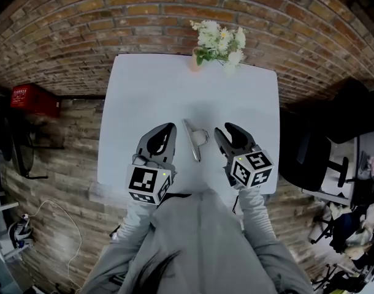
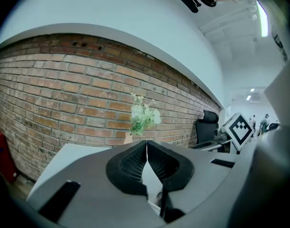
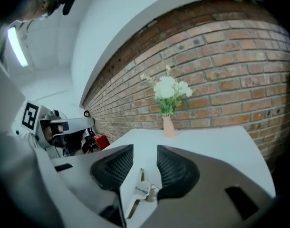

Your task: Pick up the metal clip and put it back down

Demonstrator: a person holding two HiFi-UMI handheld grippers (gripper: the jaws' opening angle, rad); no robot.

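White table point(image 1: 144, 84); silver metal clip point(image 1: 193, 138) lying flat.
Right gripper point(image 1: 227, 129) parted, empty (clip just beside); left gripper point(image 1: 168, 127) closed, empty.

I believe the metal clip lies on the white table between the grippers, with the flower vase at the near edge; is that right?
Not quite: the flower vase stands at the far edge, as the head view shows. The rest holds.

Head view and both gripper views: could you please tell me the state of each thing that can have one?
Metal clip: lying on the table, held by neither gripper.
Left gripper: jaws together, nothing between them.
Right gripper: jaws apart, pressing on nothing.
Vase of flowers: upright at the table's far edge.
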